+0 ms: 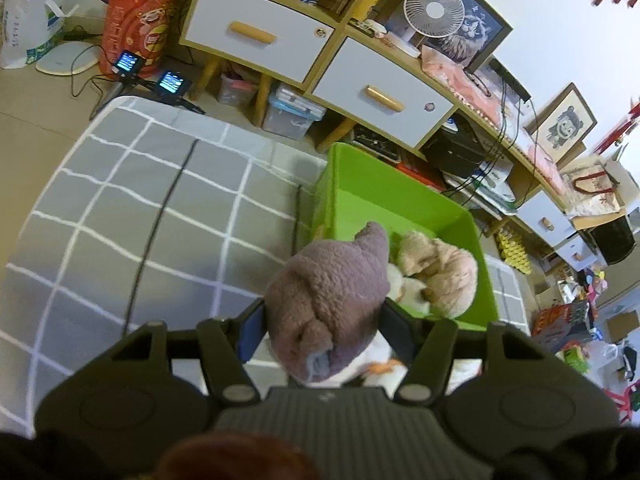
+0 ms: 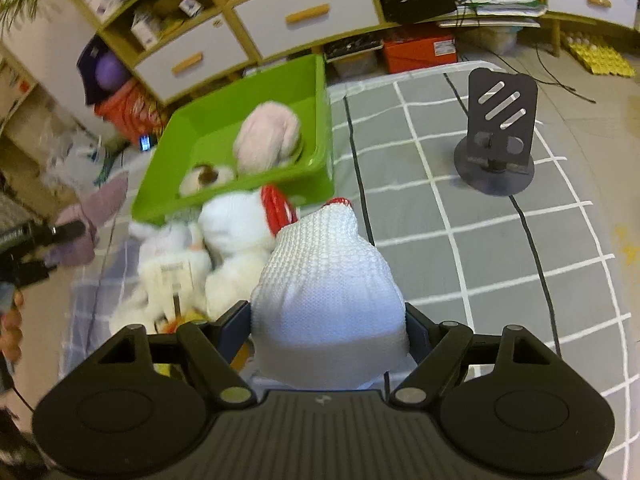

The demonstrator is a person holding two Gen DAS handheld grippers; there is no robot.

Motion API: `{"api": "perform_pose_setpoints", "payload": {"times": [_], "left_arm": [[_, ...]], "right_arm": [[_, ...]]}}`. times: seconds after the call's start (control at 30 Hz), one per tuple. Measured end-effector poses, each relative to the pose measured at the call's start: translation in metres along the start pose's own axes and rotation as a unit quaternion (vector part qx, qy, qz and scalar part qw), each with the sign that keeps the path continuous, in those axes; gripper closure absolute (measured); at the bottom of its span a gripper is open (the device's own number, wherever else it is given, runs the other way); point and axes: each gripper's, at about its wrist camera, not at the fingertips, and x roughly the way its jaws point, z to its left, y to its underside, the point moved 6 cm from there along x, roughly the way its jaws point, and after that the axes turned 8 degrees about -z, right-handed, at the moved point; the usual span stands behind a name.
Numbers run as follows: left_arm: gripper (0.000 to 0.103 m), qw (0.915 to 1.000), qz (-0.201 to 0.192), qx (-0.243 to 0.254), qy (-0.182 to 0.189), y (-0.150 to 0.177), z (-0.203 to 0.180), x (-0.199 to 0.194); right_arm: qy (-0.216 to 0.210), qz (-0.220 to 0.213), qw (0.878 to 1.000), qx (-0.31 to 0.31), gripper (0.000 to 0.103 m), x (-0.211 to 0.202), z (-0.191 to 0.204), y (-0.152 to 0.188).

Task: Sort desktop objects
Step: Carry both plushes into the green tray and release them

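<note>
My left gripper (image 1: 324,328) is shut on a purple-brown plush toy (image 1: 332,292) and holds it at the near edge of the green bin (image 1: 400,188). A beige plush toy (image 1: 444,268) lies in the bin. My right gripper (image 2: 328,332) is shut on a white knitted plush toy (image 2: 328,280) with a red tip, above the grey checked cloth (image 2: 460,220). In the right wrist view the green bin (image 2: 256,96) holds a pink plush toy (image 2: 268,136) and a small brown-and-white toy (image 2: 206,176). A white plush with a red collar (image 2: 240,232) lies in front of the bin.
A dark phone stand (image 2: 498,132) stands on the cloth at the right. Behind the table are wooden cabinets with white drawers (image 1: 260,32), fans (image 1: 434,8), framed pictures and floor clutter. The left gripper with its purple toy (image 2: 92,220) shows at the left edge.
</note>
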Motion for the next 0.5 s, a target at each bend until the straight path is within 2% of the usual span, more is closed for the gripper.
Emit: {"api": "perform_pose_setpoints", "payload": {"times": [0.33, 0.5], "left_arm": [[0.043, 0.9996, -0.006, -0.006, 0.025, 0.001, -0.031, 0.036], [0.043, 0.9996, -0.012, -0.009, 0.023, 0.002, -0.037, 0.054]], "right_arm": [[-0.027, -0.036, 0.999, 0.012, 0.024, 0.023, 0.034, -0.035], [-0.034, -0.043, 0.998, 0.016, 0.024, 0.038, 0.053, -0.044]]}}
